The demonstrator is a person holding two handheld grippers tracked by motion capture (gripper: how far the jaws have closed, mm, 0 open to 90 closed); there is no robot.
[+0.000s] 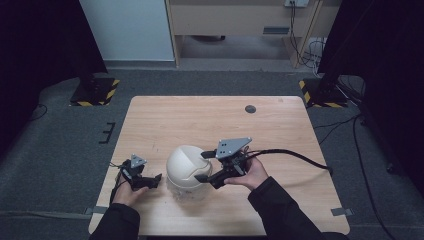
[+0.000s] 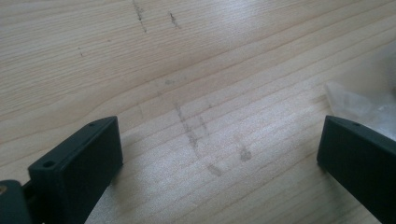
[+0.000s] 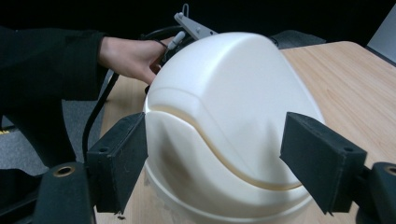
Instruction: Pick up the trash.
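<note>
A white domed lid-like object (image 1: 184,169) (image 3: 224,112) stands on the wooden table (image 1: 210,120) near its front edge. My right gripper (image 1: 205,166) (image 3: 215,154) is open, one jaw on each side of the dome's right flank, close to it with small gaps. My left gripper (image 1: 156,181) (image 2: 219,149) is open just left of the dome, low over bare wood, with nothing between its jaws. A bit of clear plastic (image 2: 369,100) shows by its right jaw. In the right gripper view, the person's left hand (image 3: 130,56) lies behind the dome.
A dark round mark (image 1: 250,109) sits near the table's far edge. The right gripper's black cable (image 1: 295,156) runs off the right side of the table. Grey carpet surrounds the table, and the far half of the tabletop is bare wood.
</note>
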